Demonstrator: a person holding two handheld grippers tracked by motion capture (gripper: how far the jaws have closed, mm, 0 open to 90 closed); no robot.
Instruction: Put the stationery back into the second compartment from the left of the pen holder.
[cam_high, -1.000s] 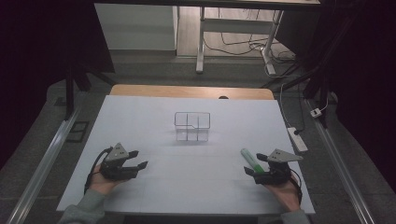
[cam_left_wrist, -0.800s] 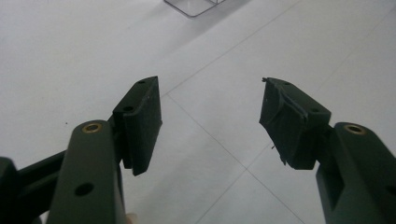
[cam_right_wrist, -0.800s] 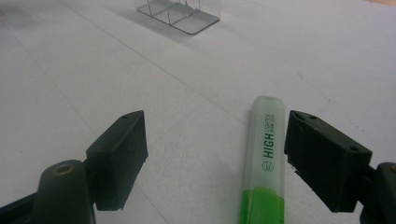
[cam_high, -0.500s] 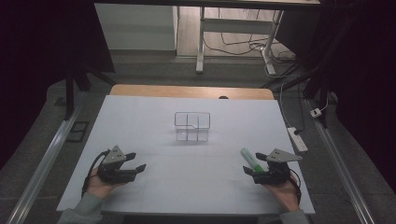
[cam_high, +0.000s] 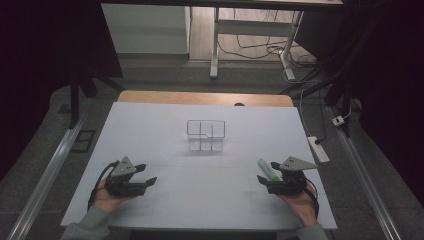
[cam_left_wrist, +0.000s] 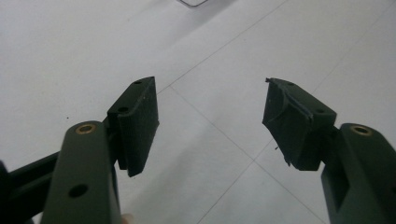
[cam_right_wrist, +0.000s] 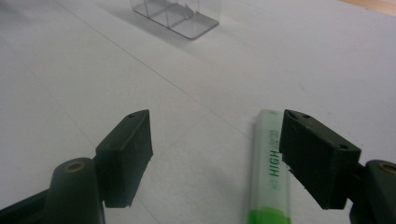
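On the white table (cam_high: 210, 200), near right, lies a pale green highlighter (cam_right_wrist: 271, 168) with a bright green band, between the right gripper's (cam_right_wrist: 217, 154) just-narrowing, released jaws. The left gripper (cam_left_wrist: 210, 126), just widening, grasps nothing.

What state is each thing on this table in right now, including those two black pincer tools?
Green and white highlighter pen: capped, lying flat on the white table, between the right jaws, beside one pad.
Clear plastic divided organizer box: upright, empty.
Left gripper: open, nothing between its jaws.
Right gripper: open, jaws just been closing around the pen.
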